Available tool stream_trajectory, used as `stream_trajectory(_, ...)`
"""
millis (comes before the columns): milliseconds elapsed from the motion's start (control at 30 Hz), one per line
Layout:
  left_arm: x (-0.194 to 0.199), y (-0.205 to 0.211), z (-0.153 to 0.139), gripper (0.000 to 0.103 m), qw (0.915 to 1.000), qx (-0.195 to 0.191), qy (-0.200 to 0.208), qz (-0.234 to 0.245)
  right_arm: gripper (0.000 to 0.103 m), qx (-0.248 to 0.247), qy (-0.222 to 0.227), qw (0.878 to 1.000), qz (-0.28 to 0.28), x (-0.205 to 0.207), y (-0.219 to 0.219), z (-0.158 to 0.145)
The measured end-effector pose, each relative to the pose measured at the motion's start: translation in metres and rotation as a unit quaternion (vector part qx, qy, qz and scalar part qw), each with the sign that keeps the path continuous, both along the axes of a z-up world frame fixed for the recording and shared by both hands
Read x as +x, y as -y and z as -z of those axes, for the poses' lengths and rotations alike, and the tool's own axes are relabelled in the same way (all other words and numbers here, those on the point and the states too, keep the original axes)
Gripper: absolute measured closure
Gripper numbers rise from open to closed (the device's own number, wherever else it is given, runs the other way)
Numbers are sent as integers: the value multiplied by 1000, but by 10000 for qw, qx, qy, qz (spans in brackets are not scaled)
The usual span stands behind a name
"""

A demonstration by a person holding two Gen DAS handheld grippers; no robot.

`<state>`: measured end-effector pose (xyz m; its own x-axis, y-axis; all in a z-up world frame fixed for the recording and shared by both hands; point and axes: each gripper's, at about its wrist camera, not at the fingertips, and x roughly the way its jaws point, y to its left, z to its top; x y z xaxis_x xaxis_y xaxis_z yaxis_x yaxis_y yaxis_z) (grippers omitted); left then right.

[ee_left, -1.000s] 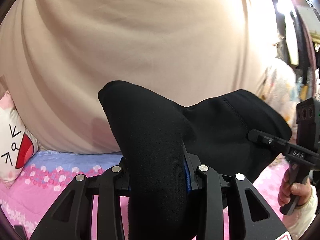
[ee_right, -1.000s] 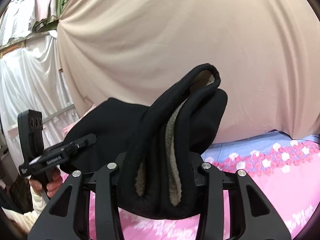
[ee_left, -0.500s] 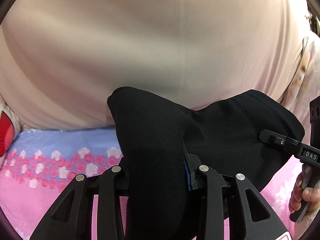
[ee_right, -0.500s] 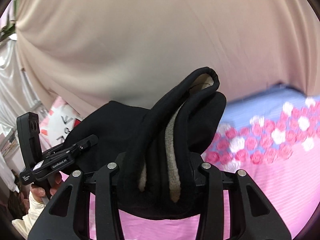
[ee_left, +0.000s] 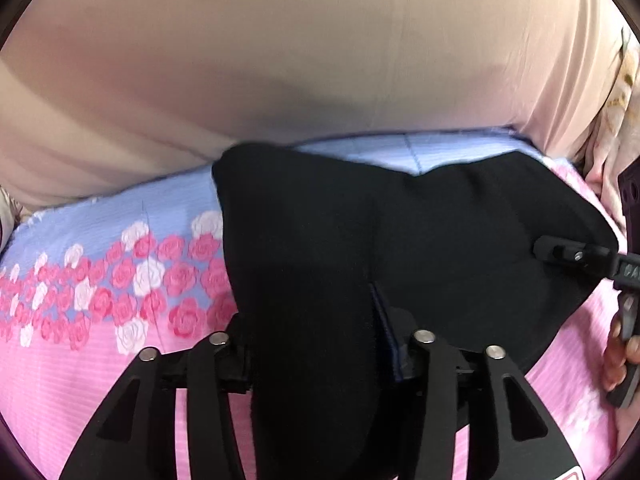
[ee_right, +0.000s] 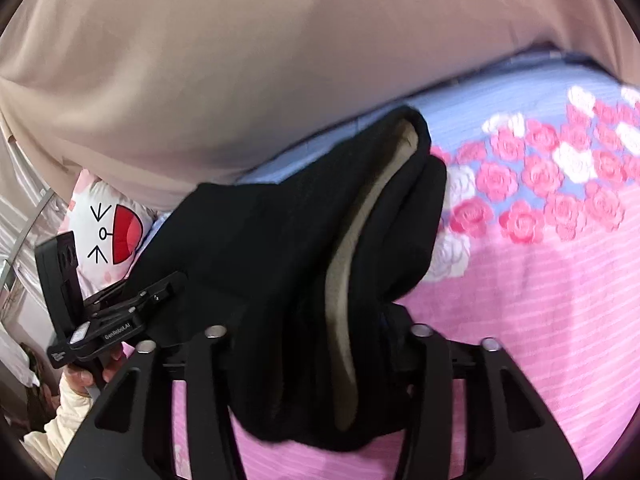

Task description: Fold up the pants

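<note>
Now pants (ee_left: 320,272) sit between both tongs (ee_left: 316,356).

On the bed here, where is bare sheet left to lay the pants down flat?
Bare pink sheet lies right of the black pants, below the rose band. A blue strip runs free along the beige curtain. The cartoon pillow crowds the bed's left end.

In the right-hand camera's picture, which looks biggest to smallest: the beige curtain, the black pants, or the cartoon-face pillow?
1. Beige curtain, across the whole top.
2. Black pants, though nearness to the camera enlarges them.
3. Cartoon-face pillow, small, far off and partly hidden.
</note>
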<state>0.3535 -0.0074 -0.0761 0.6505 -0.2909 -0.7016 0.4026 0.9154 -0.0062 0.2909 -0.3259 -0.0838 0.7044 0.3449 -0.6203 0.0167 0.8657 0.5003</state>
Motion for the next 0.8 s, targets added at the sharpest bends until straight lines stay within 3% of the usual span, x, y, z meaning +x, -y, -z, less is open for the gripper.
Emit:
stream_trajectory(33, -2, -3, 2, 45, 9999, -106, -64, -4, 30, 126, -152, 9998, 36, 0, 6, 6)
stream_trajectory(67, -2, -11, 4, 38, 9995, -275, -160, -20, 29, 265, -211, 9994, 83, -3, 12, 7)
stream_trajectory(167, -15, -48, -7, 31, 9967, -707, -375, -95, 21, 366, -219, 9987, 282, -27, 33, -1)
stream_trajectory(233, -35, -75, -24, 32, 9974, -563, -284, -361, 18, 142, -161, 9977, 642, -58, 48, -16)
stream_trajectory(333, -76, -108, -72, 32, 9943, 83, 439, -972, 19, -514, 370, 9875, 1444, -123, 64, -65)
stream_trajectory(367, -83, -110, -85, 32, 9924, 116, 599, -1072, 27, -643, 521, 9851, 1509, -133, 62, -77)
stream_trajectory(400, -91, -110, -101, 32, 9897, 91, 791, -1187, 49, -813, 638, 9838, 1466, -138, 54, -91)
stream_trajectory(467, -98, -95, -125, 32, 9869, -163, 1036, -1224, 60, -1156, 776, 9838, 1128, -132, 20, -110)
stream_trajectory(500, -98, -83, -130, 31, 9872, -351, 1044, -1151, 71, -1177, 794, 9860, 879, -124, 3, -112)
stream_trajectory(600, -72, -27, -108, 27, 9937, -548, 545, -811, 74, -1382, 555, 9888, 44, -82, -63, -89)
stream_trajectory(633, -58, -6, -87, 28, 9958, -362, 289, -789, 75, -1565, 470, 9865, -53, -73, -75, -80)
stream_trajectory(700, -35, 15, -43, 50, 9940, 325, 48, -1043, 79, -1987, 151, 9799, -14, -56, -81, -50)
stream_trajectory(733, -26, 16, -23, 53, 9904, 687, -44, -1195, 98, -2102, -15, 9776, 104, -50, -77, -39)
stream_trajectory(767, -19, 11, -6, 43, 9890, 796, -243, -1223, 103, -2065, -204, 9779, 251, -47, -58, -22)
stream_trajectory(800, -13, -3, 8, 27, 9916, 451, -361, -1154, 103, -1626, -140, 9863, 232, -49, -37, -13)
